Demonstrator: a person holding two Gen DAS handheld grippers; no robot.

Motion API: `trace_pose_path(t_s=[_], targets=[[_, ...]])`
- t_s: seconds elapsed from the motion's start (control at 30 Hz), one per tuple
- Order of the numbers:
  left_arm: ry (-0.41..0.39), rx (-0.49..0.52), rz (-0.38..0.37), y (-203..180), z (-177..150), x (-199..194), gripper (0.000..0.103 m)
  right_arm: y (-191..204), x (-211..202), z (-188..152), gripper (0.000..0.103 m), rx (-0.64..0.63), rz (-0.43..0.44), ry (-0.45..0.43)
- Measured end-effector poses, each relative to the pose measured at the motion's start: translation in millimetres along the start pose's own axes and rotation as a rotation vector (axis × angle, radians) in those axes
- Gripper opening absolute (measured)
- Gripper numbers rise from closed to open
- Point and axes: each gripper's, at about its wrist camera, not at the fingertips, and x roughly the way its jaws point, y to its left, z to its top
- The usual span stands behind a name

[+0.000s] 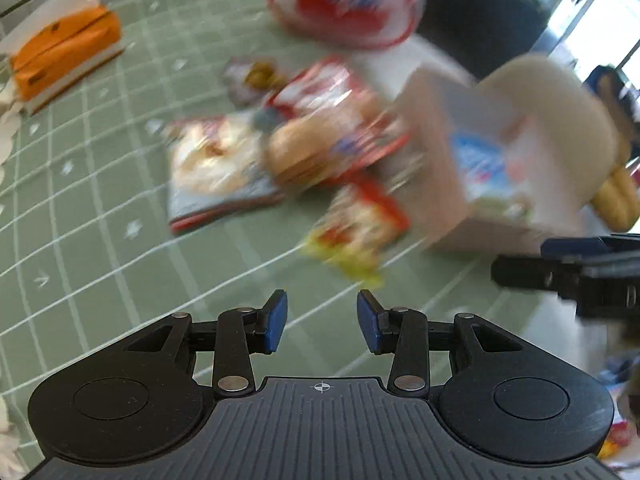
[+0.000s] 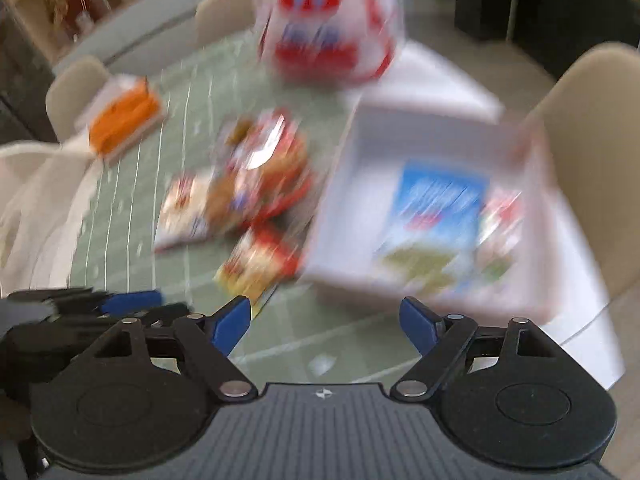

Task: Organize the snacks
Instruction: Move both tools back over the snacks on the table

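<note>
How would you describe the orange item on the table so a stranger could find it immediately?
Start at the green gridded tablecloth and leave the snack packets heaped beside the white bin. On the cloth's far left, alone, lies the orange tissue pack. It is the only plain orange, block-shaped thing.

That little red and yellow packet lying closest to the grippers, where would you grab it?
Probably by its near yellow edge. The red and yellow packet lies flat on the green tablecloth, its near end clear of the pile, so coming from above with the open left gripper looks easiest. Blur hides finer detail.
</note>
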Motion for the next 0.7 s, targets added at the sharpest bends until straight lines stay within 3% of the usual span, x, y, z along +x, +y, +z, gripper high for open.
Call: trace_pose_path(t_s=[0.17,0.23,0.33,0.5,0.6,0.67,0.7], targets=[[-0.005,0.024,0.107,23.7,-2.0,10.9,0.043,24.3,37.0,-1.5,0.082,0.030,0.006,-0.007],[-0.011,-0.020,0.176,38.2,1.9,12.2,0.043,31.9,50.9,3.4,0.082,0.034,0.019,-0.014],[-0.037,-0.112,0.148,56.5,10.5,11.6,0.043,42.5,73.8,8.3,0.082,0.061,0.029,-0.018],[-0.044,-0.190,0.126,70.3,25.9,22.7,0.043,64.1,94.9,9.2,0.083,0.038,-0.055,-0.083],[-0.044,-0.171,0.134,66.5,25.7,27.2,0.043,69.4,97.5,10.1,0.077,-0.003,-0.086,-0.100],[-0.036,-0.158,0.128,63.2,25.2,28.2,0.043,68.1,95.4,10.8,0.065,-0.010,-0.098,-0.104],[-0.033,-0.152,0.126,62.2,24.5,28.2,0.043,66.7,94.6,11.0,0.063,-0.009,-0.092,-0.102]])
